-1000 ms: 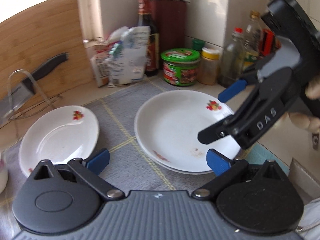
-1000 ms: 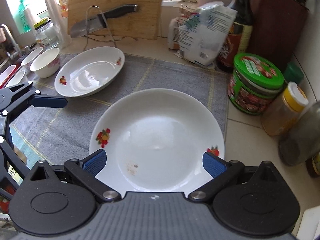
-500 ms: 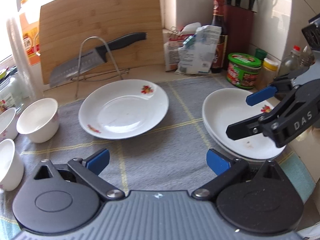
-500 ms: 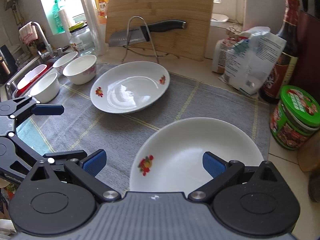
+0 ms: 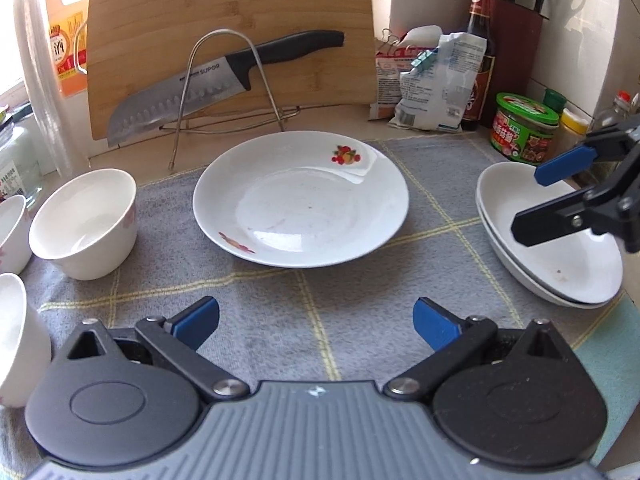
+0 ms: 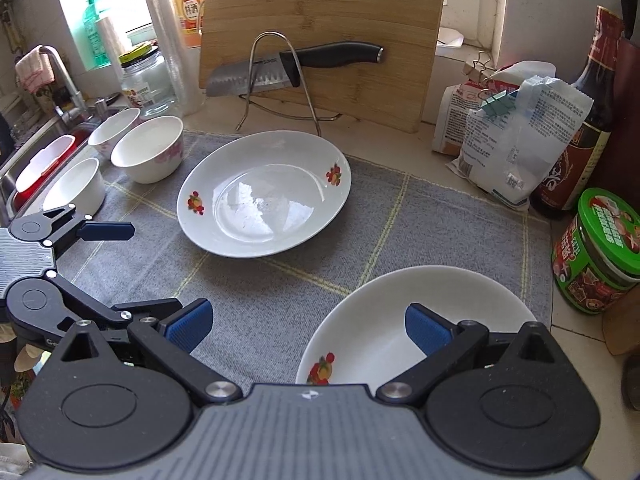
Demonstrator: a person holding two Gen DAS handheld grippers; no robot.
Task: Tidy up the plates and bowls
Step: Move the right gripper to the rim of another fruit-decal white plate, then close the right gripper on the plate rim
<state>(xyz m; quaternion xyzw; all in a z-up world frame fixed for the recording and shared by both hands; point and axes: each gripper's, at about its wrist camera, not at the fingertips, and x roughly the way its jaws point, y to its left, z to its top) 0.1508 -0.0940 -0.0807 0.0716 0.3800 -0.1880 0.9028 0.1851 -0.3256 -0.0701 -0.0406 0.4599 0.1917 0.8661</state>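
Hovering with jaws spread wide and empty over the grey mat (image 5: pixel 304 312): left gripper (image 5: pixel 316 318) just short of the single plate (image 5: pixel 300 200) at mat centre. Holding right gripper (image 6: pixel 308 326), likewise gaping and empty, above the stacked plates (image 6: pixel 384 320) at the mat's right edge. Sitting at the mat's left edge: white bowls (image 5: pixel 84 224).

we see plate (image 5: pixel 300 200) glossy white glazed ceramic | bowl (image 5: pixel 82 224) same smooth glaze | mat (image 5: pixel 280 312) grey woven cloth, matt | cutting board (image 5: pixel 224 32) pale wood, visible grain | knife (image 5: pixel 208 92) shiny metal blade, black handle | jar lid (image 6: pixel 612 216) green plastic
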